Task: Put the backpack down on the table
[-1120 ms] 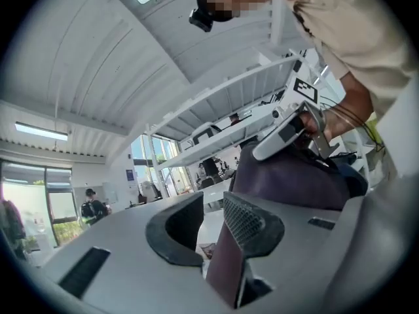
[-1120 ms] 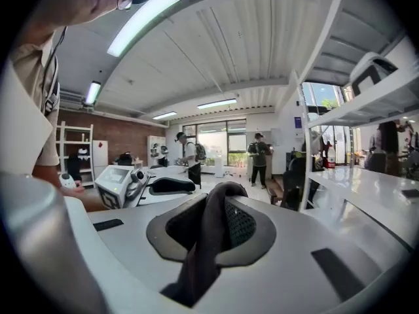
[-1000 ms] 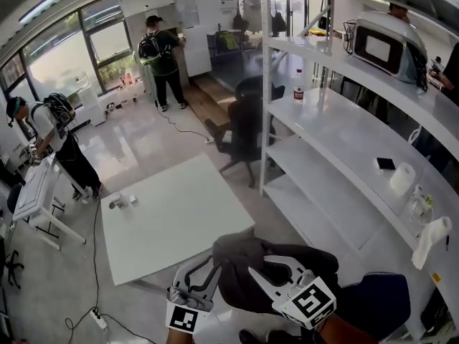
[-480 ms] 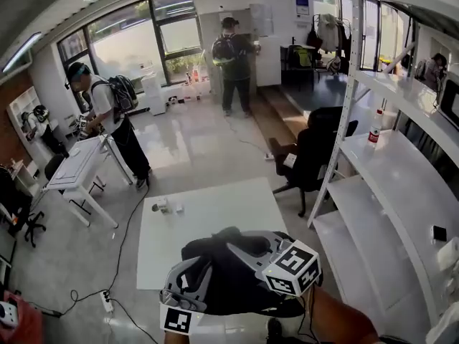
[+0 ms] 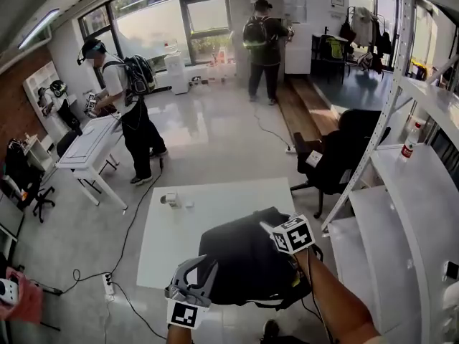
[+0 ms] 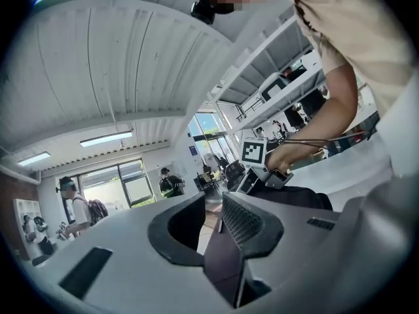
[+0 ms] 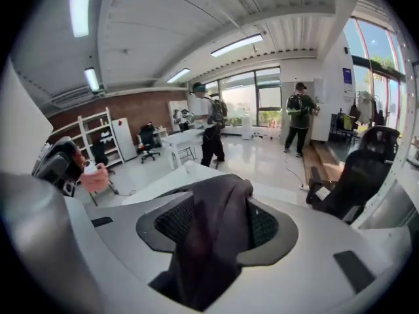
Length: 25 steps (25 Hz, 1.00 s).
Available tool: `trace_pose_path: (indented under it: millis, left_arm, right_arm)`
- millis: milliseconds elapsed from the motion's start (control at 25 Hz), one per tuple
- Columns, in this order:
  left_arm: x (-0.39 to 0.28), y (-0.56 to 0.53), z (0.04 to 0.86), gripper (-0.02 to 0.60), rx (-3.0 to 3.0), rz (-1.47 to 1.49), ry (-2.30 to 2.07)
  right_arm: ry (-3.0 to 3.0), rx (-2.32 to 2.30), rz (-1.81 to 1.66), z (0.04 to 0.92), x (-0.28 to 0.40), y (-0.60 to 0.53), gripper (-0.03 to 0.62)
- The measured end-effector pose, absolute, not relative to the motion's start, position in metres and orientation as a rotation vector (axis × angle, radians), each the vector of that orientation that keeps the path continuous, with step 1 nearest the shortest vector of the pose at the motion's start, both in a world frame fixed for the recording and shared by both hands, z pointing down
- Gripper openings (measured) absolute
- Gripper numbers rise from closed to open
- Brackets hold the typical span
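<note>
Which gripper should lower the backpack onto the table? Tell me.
Left. The left gripper grips the backpack over the white table; the right gripper is opening, backpack fabric loose between its jaws.

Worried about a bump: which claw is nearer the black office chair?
Right. The right claw, jaws opening with fabric of the backpack between them, is on its side facing the office chair; the left claw grips its opposite edge.

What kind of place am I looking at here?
Probably an office-style lab or workshop: a white table on a glossy floor, tall white shelving, a black office chair and large windows.
</note>
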State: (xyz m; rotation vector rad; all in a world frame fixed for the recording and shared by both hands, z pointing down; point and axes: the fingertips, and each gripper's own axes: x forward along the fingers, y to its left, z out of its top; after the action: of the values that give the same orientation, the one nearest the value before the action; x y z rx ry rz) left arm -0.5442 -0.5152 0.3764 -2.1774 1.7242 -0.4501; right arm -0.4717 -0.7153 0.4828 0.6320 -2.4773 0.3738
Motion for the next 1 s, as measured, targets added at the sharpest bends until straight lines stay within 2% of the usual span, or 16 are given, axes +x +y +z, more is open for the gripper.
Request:
trace_pose_path:
  millis: [160, 240, 320, 800, 840, 920, 1000]
  left_arm:
    - [-0.54, -0.524, 0.386, 0.086, -2.217, -0.457, 1.704]
    - [-0.536, -0.528, 0.386, 0.086, -2.235, -0.462, 1.676]
    - [-0.531, -0.528, 0.386, 0.086, -2.249, -0.463, 1.642]
    - [-0.528, -0.48, 0.358, 0.086, -2.265, -0.386, 1.554]
    - [-0.528, -0.472, 0.354, 0.086, -2.261, -0.381, 1.545]
    - [-0.529, -0.456, 0.347, 0.086, -2.256, -0.362, 1.536]
    - [-0.53, -0.437, 0.341, 0.086, -2.25, -0.343, 1.53]
  right_arm:
    - [-2.34, 0.773, 0.311, 0.514, -0.433, -0.733, 0.218]
    - [-2.257, 0.851, 0.08, 0.516, -0.415, -0.743, 0.25]
    - [-2.231, 0.882, -0.125, 0.505, -0.407, -0.746, 0.249]
    - [-2.489, 0.931, -0.225, 0.42, -0.414, -0.665, 0.245]
    - [-2.521, 0.936, -0.239, 0.408, -0.415, -0.653, 0.234]
    - [-2.585, 0.946, -0.258, 0.384, -0.414, -0.623, 0.037]
    - [-2.643, 0.938, -0.288, 0.363, -0.415, -0.589, 0.032]
